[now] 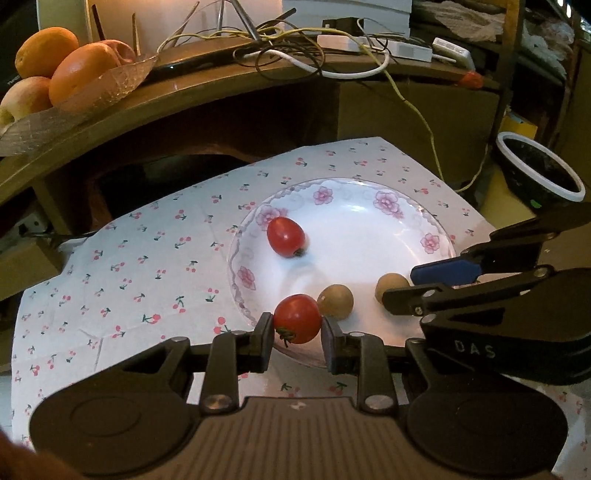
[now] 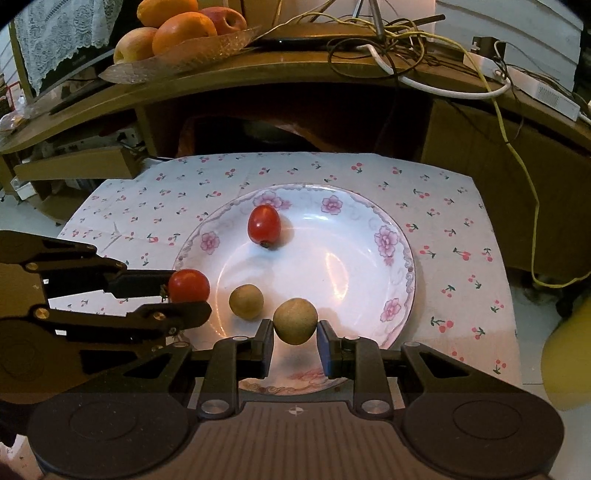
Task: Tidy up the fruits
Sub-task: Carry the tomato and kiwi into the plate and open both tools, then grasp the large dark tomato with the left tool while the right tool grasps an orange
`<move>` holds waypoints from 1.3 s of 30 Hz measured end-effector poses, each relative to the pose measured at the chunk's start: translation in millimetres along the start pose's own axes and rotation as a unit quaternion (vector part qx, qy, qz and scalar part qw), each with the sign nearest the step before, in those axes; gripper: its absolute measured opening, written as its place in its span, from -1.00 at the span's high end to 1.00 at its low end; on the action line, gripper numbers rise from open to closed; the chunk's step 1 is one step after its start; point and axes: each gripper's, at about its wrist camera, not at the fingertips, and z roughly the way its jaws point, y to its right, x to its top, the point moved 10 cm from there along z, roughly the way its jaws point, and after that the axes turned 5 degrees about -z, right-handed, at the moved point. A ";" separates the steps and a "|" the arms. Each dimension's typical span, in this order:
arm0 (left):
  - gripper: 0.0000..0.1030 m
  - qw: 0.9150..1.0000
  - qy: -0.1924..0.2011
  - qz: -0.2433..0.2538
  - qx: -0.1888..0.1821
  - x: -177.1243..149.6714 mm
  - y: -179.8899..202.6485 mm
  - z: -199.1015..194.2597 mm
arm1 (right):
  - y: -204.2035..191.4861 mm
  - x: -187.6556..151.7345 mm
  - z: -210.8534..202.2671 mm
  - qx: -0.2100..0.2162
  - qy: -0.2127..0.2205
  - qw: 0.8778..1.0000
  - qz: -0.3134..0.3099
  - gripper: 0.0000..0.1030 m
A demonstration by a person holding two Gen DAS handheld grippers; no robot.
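A white floral plate [image 1: 369, 236] [image 2: 332, 266] lies on a cherry-print cloth. My left gripper [image 1: 297, 326] [image 2: 186, 293] is shut on a red cherry tomato [image 1: 297, 319] [image 2: 189, 285] at the plate's near left rim. My right gripper [image 2: 294, 332] [image 1: 402, 282] has its jaws around a tan longan [image 2: 295, 320] [image 1: 391, 284] at the near rim, touching its left side; a small gap shows on the right. A second tomato [image 1: 286, 236] [image 2: 264, 224] and a second longan [image 1: 336, 301] [image 2: 246, 301] rest on the plate.
A wooden shelf [image 2: 332, 66] behind the cloth holds a glass dish with oranges and apples [image 1: 70, 70] [image 2: 177, 31] and tangled cables [image 2: 406, 40]. A dark bowl with a white rim [image 1: 539, 170] stands at the right.
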 end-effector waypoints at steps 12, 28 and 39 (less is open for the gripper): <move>0.33 1.000 0.006 -0.013 0.003 4.1 -4.9 -3.2 | 4.5 3.7 -6.3 -0.004 0.014 1.000 0.008 0.44; 0.23 1.000 0.021 -0.010 -0.004 2.3 -9.8 -33.3 | -2.9 2.4 -21.1 0.005 0.027 1.000 0.001 0.43; 0.22 1.000 0.012 -0.019 -0.002 -21.3 -33.8 -60.2 | -34.5 -6.3 -32.1 0.055 0.021 0.998 -0.021 0.36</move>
